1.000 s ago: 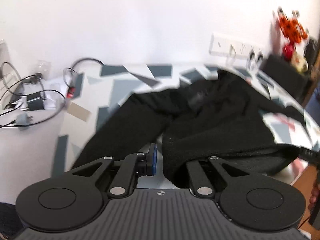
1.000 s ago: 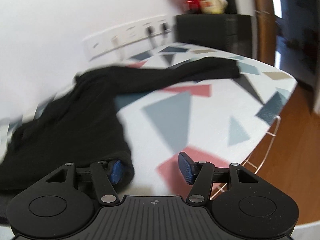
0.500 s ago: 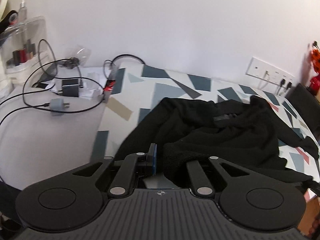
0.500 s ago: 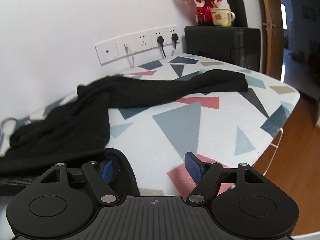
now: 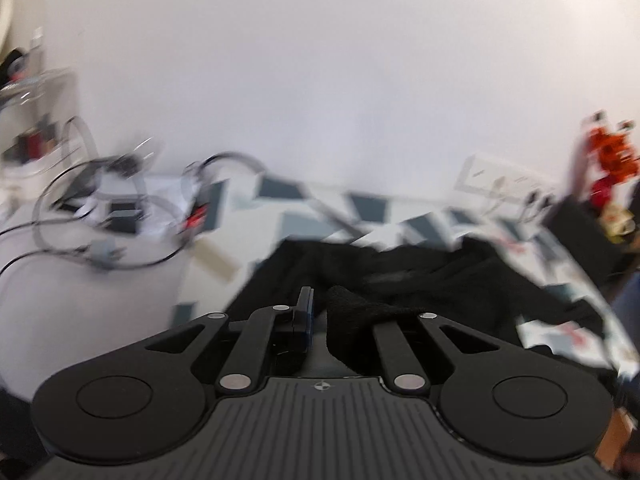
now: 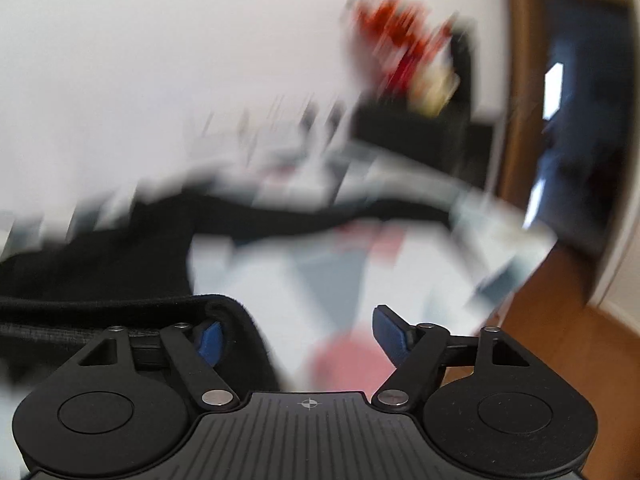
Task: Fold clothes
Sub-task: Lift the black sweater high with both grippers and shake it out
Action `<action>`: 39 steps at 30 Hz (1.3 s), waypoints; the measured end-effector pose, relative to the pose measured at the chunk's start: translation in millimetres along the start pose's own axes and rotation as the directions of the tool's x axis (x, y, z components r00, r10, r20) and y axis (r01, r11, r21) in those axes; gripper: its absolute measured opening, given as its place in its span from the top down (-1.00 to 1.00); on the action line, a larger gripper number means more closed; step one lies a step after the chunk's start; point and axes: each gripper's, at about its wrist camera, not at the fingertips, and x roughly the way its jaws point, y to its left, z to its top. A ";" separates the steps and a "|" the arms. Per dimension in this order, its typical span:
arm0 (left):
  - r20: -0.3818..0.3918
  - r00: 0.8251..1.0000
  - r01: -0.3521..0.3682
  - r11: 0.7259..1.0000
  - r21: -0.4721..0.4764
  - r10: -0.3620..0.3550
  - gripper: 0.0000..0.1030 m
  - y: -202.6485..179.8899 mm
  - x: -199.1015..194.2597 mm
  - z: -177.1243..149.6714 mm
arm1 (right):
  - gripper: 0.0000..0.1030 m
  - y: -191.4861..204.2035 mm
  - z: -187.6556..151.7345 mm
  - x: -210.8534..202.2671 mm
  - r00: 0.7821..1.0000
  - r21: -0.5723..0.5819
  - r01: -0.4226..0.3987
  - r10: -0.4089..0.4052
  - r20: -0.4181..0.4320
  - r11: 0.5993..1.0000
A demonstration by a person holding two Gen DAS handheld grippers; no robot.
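black garment (image 5: pixel 420 276) spread mid-frame on patterned board (image 6: pixel 340 280), now blurred by a fresh swing, left gripper (image 5: pixel 320 312) pinching its hem, right gripper (image 6: pixel 296 330) spread apart with cloth draped over one finger, fold underway.

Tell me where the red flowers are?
The red flowers sit far right in the left wrist view, past the black garment, beside the wall sockets. In the right wrist view they blur at top centre.
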 end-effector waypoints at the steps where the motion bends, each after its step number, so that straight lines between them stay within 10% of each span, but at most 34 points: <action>1: 0.022 0.999 0.024 1.000 0.000 -0.024 0.82 -5.6 -4.1 4.1 | -0.35 -3.2 14.6 -9.6 0.996 0.001 0.016 -0.016 0.091 1.000; 5: 0.095 0.994 0.052 0.997 0.057 -0.057 0.82 -25.6 -17.7 16.7 | -0.48 -13.6 59.2 -38.9 0.936 -0.025 0.049 -0.037 0.350 0.998; 8: -0.026 0.998 0.050 0.999 0.022 -0.049 0.82 -21.6 -0.2 -1.7 | -0.61 -17.0 58.5 -37.1 0.952 -0.141 0.011 0.032 0.303 0.990; 11: -0.139 0.990 0.002 1.000 0.006 -0.001 0.83 -11.2 18.2 -31.3 | -0.44 -32.6 18.0 -13.0 0.998 -0.103 0.019 -0.013 0.061 0.995; 15: -0.223 0.975 -0.035 0.999 -0.035 0.027 0.83 5.2 25.6 -54.3 | -0.30 -53.7 -37.2 19.7 0.960 -0.052 0.048 -0.060 -0.273 0.998; 28: -0.250 0.967 -0.042 0.999 0.034 0.050 0.83 -10.2 19.9 -61.4 | -0.42 -21.0 -65.9 11.8 0.980 -0.201 -0.065 0.024 -0.198 0.977; 32: -0.277 0.959 -0.049 0.998 0.046 0.059 0.83 -10.1 19.7 -68.0 | -0.37 -24.5 -61.6 24.3 0.987 -0.139 0.010 -0.032 -0.160 0.990; 35: -0.308 0.949 -0.054 0.997 0.050 0.067 0.83 -8.8 23.7 -74.8 | -0.17 -32.3 -57.1 34.6 0.987 -0.059 0.005 -0.015 -0.159 0.998; 39: -0.290 0.957 -0.028 0.999 -0.021 0.021 0.91 -2.5 21.9 -68.2 | 0.92 -31.7 -45.0 44.1 0.978 -0.027 -0.080 0.073 -0.198 0.996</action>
